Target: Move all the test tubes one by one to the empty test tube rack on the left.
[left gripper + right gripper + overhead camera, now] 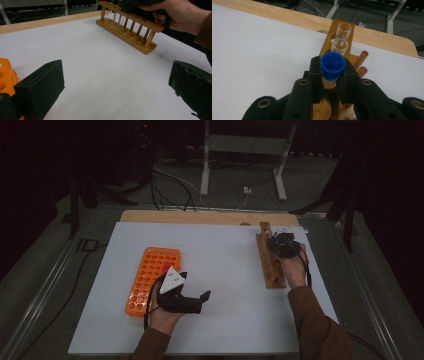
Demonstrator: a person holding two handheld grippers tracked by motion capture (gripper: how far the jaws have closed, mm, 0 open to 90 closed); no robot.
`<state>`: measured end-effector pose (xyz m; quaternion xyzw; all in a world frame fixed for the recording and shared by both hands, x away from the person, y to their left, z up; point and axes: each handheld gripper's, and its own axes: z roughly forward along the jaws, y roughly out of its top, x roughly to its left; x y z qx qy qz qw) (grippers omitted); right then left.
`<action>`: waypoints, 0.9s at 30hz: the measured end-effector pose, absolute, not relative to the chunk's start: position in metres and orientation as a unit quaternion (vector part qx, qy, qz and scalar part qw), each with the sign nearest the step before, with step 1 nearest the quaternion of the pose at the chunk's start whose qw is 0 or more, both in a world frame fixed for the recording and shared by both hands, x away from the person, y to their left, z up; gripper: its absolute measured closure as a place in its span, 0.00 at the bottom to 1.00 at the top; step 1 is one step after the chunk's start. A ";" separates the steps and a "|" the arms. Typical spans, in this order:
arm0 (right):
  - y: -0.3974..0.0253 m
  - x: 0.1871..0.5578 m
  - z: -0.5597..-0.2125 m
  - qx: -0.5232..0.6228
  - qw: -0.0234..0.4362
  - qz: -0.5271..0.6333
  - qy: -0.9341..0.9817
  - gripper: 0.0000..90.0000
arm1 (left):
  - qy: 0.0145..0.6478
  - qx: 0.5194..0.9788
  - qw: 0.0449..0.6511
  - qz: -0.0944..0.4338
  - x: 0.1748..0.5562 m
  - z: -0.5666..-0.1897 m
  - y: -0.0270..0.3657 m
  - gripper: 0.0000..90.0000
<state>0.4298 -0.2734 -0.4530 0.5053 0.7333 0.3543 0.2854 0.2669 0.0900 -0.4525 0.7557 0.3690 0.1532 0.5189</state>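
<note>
From the high view we see a white table sheet (220,250) on a wooden tabletop. At the left lies an orange tube rack (150,275), with something small and red (167,266) at its right side; we cannot tell what it is. The left gripper (202,299), with its grey three-cornered plate on top, rests low on the sheet just right of the orange rack, jaws spread and pointing right. At the right stands a wooden tube rack (270,265), and the right gripper (281,245) sits over its far half, held by the right hand (295,270).

From the left gripper view we see our two black jaws wide apart with nothing between them, bare sheet (105,75) beyond. The orange rack (6,75) edges in at the left. Farther off stands the wooden rack (130,32) with clear tubes in its far end, the right hand (180,12) above it.

From the right gripper view we see the jaws closed on a blue-capped tube (332,65), gripped just below the cap, above the wooden rack (337,27). Two open clear tubes (340,45) stand in the holes just beyond it.
</note>
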 end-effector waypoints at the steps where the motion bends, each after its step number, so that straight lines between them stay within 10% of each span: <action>1: -0.274 0.429 -0.453 0.505 0.285 0.356 0.732 0.84 | 0.369 0.755 0.519 0.152 0.267 -0.453 0.090 0.01; 27: -0.286 0.390 -0.392 0.472 0.320 0.443 0.692 0.84 | 0.378 0.753 0.517 0.151 0.268 -0.455 0.092 0.01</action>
